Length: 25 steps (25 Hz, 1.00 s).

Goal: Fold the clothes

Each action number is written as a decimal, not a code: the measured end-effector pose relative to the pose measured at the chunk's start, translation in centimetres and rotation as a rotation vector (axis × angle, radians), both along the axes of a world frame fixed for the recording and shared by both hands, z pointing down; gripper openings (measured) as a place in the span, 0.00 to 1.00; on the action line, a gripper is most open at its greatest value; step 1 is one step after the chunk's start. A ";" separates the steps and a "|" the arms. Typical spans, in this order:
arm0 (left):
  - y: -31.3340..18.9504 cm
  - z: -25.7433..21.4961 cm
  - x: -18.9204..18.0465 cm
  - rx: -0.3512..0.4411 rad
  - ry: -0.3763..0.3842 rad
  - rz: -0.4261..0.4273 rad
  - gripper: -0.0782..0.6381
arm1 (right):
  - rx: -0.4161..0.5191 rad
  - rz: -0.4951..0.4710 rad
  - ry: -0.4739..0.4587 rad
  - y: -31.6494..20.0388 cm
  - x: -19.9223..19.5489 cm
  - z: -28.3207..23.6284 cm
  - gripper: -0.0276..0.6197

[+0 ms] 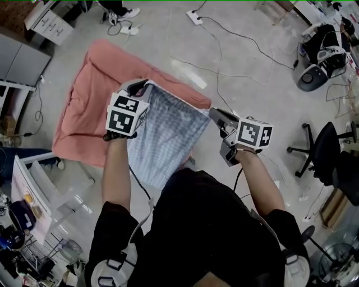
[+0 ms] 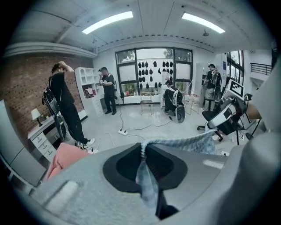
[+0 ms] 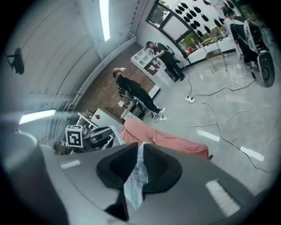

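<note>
A light blue checked garment (image 1: 165, 137) hangs stretched between my two grippers above the pink-covered table (image 1: 84, 106). My left gripper (image 1: 143, 85) is shut on its left top corner; the cloth (image 2: 147, 173) runs out of the closed jaws toward the other gripper. My right gripper (image 1: 213, 114) is shut on the right top corner, with the cloth (image 3: 135, 182) pinched between its dark pads. The garment's lower part drapes down against my black shirt.
The pink cover (image 3: 162, 139) lies on a table ahead. Cables and a power strip (image 1: 194, 17) cross the grey floor. A black office chair (image 1: 322, 148) stands at the right, shelving and clutter (image 1: 28, 207) at the left. People (image 2: 63, 105) stand farther off.
</note>
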<state>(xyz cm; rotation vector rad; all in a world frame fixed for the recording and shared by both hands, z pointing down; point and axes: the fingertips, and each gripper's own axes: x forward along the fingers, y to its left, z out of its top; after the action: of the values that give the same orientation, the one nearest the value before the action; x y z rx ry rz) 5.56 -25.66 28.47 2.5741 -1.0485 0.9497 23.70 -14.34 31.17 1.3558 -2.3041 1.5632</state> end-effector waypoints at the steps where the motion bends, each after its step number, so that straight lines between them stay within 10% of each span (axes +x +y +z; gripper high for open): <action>1: -0.9 0.0 0.1 -0.003 0.001 0.002 0.16 | -0.002 0.005 0.002 -0.9 0.1 0.0 0.11; 25: -12.8 3.6 6.5 -0.073 -0.068 0.005 0.16 | -0.106 0.047 -0.062 -13.1 6.9 3.8 0.11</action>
<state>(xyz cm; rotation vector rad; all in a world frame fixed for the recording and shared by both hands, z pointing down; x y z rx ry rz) 12.01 -38.48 32.05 2.5031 -1.0058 1.0638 30.59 -27.46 34.97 1.3647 -2.2022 1.7381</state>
